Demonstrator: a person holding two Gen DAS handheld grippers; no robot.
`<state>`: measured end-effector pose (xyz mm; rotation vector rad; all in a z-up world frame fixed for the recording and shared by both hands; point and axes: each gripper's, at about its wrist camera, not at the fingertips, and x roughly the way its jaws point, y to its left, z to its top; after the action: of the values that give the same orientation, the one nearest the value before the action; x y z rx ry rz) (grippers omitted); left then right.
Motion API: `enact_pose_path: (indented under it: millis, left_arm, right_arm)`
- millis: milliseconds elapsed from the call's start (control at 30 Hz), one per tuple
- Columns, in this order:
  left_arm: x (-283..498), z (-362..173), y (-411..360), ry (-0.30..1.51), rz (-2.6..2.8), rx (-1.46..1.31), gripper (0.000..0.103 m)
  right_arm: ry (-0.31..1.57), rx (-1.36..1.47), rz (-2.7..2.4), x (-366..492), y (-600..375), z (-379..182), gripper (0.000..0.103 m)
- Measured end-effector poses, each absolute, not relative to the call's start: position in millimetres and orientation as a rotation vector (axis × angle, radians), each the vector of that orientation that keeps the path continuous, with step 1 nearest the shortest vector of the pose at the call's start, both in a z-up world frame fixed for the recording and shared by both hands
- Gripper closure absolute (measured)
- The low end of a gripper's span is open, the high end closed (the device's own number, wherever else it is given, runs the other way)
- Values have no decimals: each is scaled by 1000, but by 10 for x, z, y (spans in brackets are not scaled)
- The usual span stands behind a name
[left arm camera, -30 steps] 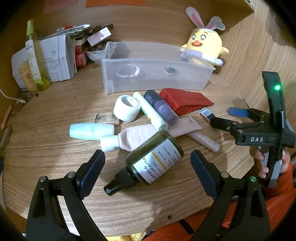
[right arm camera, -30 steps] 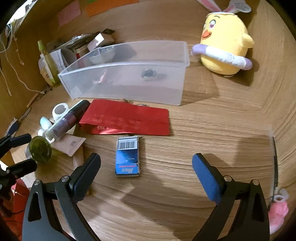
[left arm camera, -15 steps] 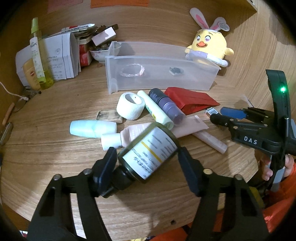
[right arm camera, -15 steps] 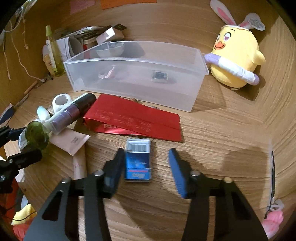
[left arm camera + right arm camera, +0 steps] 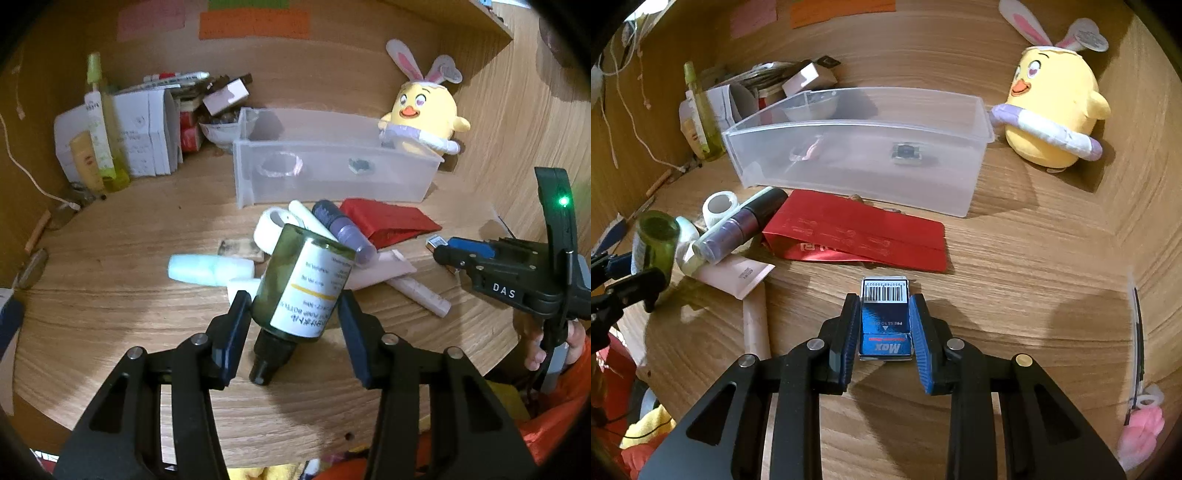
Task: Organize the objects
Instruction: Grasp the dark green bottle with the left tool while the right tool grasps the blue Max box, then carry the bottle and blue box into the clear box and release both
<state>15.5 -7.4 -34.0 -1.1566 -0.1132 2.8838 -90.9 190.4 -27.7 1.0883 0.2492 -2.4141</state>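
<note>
So the left hand-held gripper point(image 5: 291, 328) has its jaws closing around a dark green pump bottle point(image 5: 303, 284), pads on both sides of the lower body, bottle tipped with its black pump end pointing back toward the camera; the label text is mostly too small and upside down to read. The bottle's body blocks a good chunk of the pile just beyond it, so the pink tube point(image 5: 380, 269) and the white tape roll point(image 5: 273, 229) only peek out around it, and a pale mint tube point(image 5: 207, 266) lies off to the left of the fingers. Over on the other side, the right hand-held gripper point(image 5: 884, 325) is closing on a small blue staple box point(image 5: 885, 321) lying flat on the desk point(image 5: 1015, 295), blue pads right against its two long sides, "Max" and a barcode readable on it. Just past that box is a red envelope point(image 5: 860, 236), and further ahead the clear plastic bin point(image 5: 857, 147) with a couple of small items inside that are too hazy through the frosted wall to name. Beyond the bin to the right sits a yellow chick plush point(image 5: 1052, 110). At the far right edge there's something pink point(image 5: 1141, 432), cut off by the fisheye rim, can't tell what it is.
</note>
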Motion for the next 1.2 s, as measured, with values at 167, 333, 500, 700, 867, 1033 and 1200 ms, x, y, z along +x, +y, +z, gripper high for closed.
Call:
enact_pose_path:
  millis: [167, 333, 500, 700, 867, 1033, 1200]
  left_arm:
    - [161, -232, -118, -148, 2911, -1125, 56]
    - [150, -109, -174, -210, 2946, -1071, 56]
    - [99, 40, -225, -256, 2971, -999, 56]
    - [-7, 194, -272, -274, 2986, -940, 56]
    - [-108, 332, -277, -258, 3007, -888, 56]
    - [-255, 459, -267, -241, 3009, -843, 56]
    - [-430, 556, -207, -208, 3003, -811, 56]
  right_arm:
    - [217, 1055, -2433, -895, 1974, -187, 78]
    - [188, 1008, -2452, -890, 2022, -58, 78]
    - [174, 955, -2471, -949, 2029, 94, 78]
    - [177, 889, -2482, -1027, 1989, 269, 78]
    - [213, 816, -2482, -1102, 1917, 433, 78]
    - [218, 764, -2478, -1178, 1844, 553, 78]
    - [189, 722, -2480, -1273, 1786, 665, 78]
